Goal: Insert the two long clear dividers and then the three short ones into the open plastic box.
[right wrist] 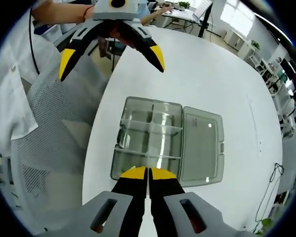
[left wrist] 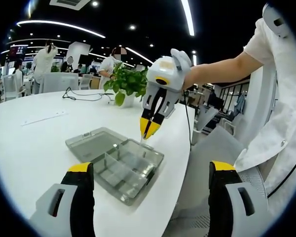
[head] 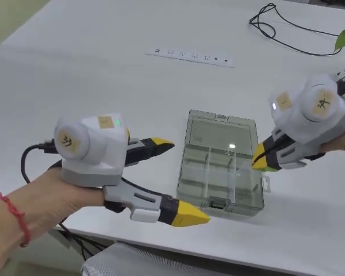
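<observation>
We judge the dividers [head: 209,172] nearly fitted: right gripper [head: 257,163] jaws pinched together over box [head: 241,207], left gripper [head: 181,180] jaws wide; next, press straight down.

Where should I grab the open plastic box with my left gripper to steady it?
Probably the left end wall of the plastic box, from above on the left: it lies flat and open, so that upright wall offers a thin edge for the open left gripper, one jaw inside, one outside.
</observation>
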Demonstrator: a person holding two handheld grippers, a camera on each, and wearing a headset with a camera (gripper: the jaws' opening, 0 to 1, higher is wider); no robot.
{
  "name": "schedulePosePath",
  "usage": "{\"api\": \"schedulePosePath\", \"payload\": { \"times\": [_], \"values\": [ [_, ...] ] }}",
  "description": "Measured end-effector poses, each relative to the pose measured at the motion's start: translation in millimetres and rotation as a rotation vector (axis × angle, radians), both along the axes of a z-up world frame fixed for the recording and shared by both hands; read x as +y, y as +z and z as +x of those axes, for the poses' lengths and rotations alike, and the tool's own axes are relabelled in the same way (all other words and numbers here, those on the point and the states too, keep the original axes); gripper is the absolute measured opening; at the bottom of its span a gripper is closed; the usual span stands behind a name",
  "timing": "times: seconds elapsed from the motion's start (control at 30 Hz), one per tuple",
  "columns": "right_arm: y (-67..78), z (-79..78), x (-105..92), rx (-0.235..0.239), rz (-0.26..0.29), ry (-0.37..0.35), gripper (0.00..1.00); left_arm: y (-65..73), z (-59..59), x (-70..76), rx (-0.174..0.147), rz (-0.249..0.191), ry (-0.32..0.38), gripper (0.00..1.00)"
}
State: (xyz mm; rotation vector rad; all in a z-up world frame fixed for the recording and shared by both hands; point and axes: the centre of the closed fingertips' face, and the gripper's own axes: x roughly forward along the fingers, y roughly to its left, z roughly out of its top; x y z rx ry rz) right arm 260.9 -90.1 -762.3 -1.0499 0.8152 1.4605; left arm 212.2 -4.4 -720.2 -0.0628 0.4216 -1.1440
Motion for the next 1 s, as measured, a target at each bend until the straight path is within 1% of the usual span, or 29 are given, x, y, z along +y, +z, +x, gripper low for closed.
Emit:
{"api": "schedulePosePath", "payload": {
  "times": [0.07,0.1,0.17,0.4,0.47,0.67,0.7,0.9,1.0],
  "values": [
    [0.4,-0.5,-0.2,0.001,-0.003,0.0,0.02,0.1,-0.1,-0.5,0.0,0.001,-0.001,0.99],
    [-0.8,3.1,-1.2,0.002,-0.001,-0.002,0.02,0.3,-0.1,-0.6,0.001,0.0,-0.001,0.99],
    [-1.8,4.7,-2.1,0.007,-0.002,-0.007,0.02,0.8,-0.1,-0.9,-0.002,0.001,-0.003,0.99],
    [-2.5,5.9,-4.6,0.011,-0.003,-0.02,0.02,0.7,-0.1,-0.8,-0.001,-0.002,-0.001,0.99],
    [-1.7,6.7,-3.5,0.007,0.004,-0.028,0.02,0.2,-0.2,-0.7,-0.001,0.0,-0.003,0.99],
    [-0.9,2.7,-1.4,0.019,0.003,-0.031,0.02,0.6,0.3,0.2,-0.001,-0.002,0.0,0.99],
    [-2.5,6.2,-2.0,0.021,0.003,-0.032,0.02,0.5,0.6,0.5,-0.001,-0.001,0.001,0.99],
    [-3.0,3.9,-4.3,0.018,-0.01,-0.034,0.02,0.9,0.7,-0.1,-0.002,-0.004,0.001,0.99],
    [-2.7,3.5,-3.7,0.018,-0.003,-0.044,0.02,1.0,0.9,-0.2,-0.002,-0.005,0.002,0.99]
  ]
}}
